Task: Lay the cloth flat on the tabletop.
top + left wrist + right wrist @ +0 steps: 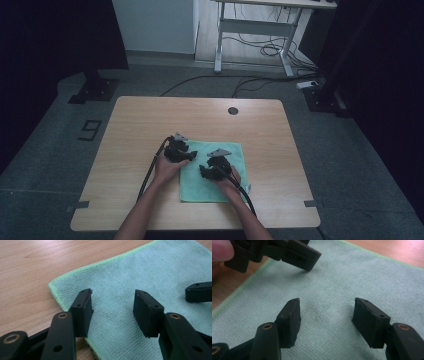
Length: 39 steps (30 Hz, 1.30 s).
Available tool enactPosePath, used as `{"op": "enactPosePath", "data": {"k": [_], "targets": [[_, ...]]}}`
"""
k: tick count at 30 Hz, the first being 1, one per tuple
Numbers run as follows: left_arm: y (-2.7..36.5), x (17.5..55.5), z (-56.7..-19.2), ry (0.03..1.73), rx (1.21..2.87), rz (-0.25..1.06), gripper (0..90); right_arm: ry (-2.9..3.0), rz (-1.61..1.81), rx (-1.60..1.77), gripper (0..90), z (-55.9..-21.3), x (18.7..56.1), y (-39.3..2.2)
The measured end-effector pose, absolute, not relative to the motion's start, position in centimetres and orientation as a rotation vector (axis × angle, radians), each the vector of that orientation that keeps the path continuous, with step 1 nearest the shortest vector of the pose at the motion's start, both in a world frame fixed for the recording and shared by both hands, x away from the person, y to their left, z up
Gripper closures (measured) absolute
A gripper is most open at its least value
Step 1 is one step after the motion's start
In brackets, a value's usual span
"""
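A mint-green microfibre cloth (212, 192) lies flat on the wooden table (150, 120), near the front edge. My left gripper (191, 156) hovers low over the cloth's left border (130, 272), its jaws open with only fabric (113, 293) beneath the gap. My right gripper (204, 172) hangs over the cloth's middle, angled toward the left one. Its jaws also stand open and empty above the fabric (327, 301). In the right gripper view a jaw of the left gripper (297, 253) and a fingertip of the person show at top left. One jaw of the right gripper (198, 291) pokes in at the right edge of the left gripper view.
A dark round cable hole (233, 110) sits near the table's far edge. Beyond the table stand a white desk frame (255, 35) with cables on the floor and a dark stand base (95, 90) at the left. A "9" (90, 130) marks the floor.
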<state>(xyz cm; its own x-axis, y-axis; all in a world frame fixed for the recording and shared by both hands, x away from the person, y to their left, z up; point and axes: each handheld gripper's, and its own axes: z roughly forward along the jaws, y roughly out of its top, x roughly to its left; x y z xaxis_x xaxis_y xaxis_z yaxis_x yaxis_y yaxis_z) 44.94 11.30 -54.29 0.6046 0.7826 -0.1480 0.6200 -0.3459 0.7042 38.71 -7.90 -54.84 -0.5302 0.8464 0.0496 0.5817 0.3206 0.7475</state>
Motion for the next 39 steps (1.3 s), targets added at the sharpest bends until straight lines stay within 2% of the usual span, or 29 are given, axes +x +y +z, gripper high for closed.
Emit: {"op": "enactPosePath", "data": {"k": [7,11,24,39], "targets": [[11.3,44.9,-54.3,1.105,2.077,0.284,50.2,2.194,0.994,1.294,33.4,-55.0,37.3,-9.8],[11.3,44.8,-54.3,1.109,2.081,0.281,50.2,2.18,1.006,1.305,33.3,-55.1,35.7,-11.8],[11.6,44.3,-54.2,1.107,2.078,0.257,50.1,2.189,1.032,1.265,33.7,-55.3,32.7,-14.1],[11.8,44.2,-54.2,1.115,2.065,0.221,48.6,2.18,1.061,1.349,32.6,-54.9,33.3,-15.2]]}}
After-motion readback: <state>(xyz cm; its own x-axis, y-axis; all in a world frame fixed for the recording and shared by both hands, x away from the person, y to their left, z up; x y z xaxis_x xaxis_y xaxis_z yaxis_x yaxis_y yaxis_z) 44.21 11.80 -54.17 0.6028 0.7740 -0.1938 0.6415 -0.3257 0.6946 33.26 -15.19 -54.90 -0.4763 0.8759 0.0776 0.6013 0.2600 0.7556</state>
